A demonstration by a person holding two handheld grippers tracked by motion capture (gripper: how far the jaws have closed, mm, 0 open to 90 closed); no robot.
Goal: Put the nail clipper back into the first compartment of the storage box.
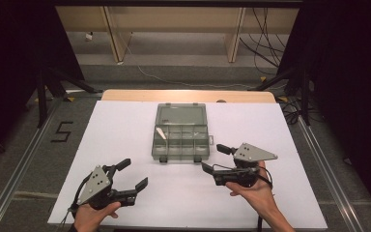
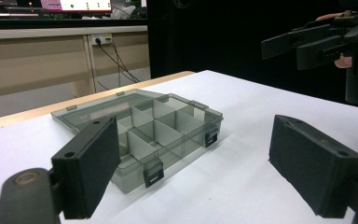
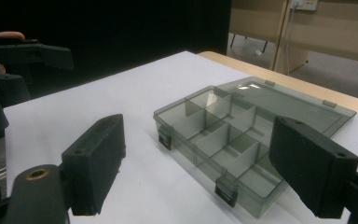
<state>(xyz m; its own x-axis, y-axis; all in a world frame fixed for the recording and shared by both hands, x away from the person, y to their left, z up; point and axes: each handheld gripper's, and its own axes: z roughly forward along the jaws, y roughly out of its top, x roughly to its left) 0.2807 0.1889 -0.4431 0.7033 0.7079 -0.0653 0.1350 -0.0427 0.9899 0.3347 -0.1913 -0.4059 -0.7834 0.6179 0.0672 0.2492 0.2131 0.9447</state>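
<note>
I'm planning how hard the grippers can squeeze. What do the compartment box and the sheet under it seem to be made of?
The compartment box looks like smoky grey translucent plastic with a glossy finish: its dividers show through the walls and its open lid reflects light. Its front latches look like dark opaque plastic. The white sheet is matte and flat, probably paper or thin board; the pictures leave that open.

In the compartment box (image 1: 180, 135), a pale item at its nine o'clock is too small to identify; the tabletop's (image 1: 125, 145) six o'clock edge is cut off.
</note>
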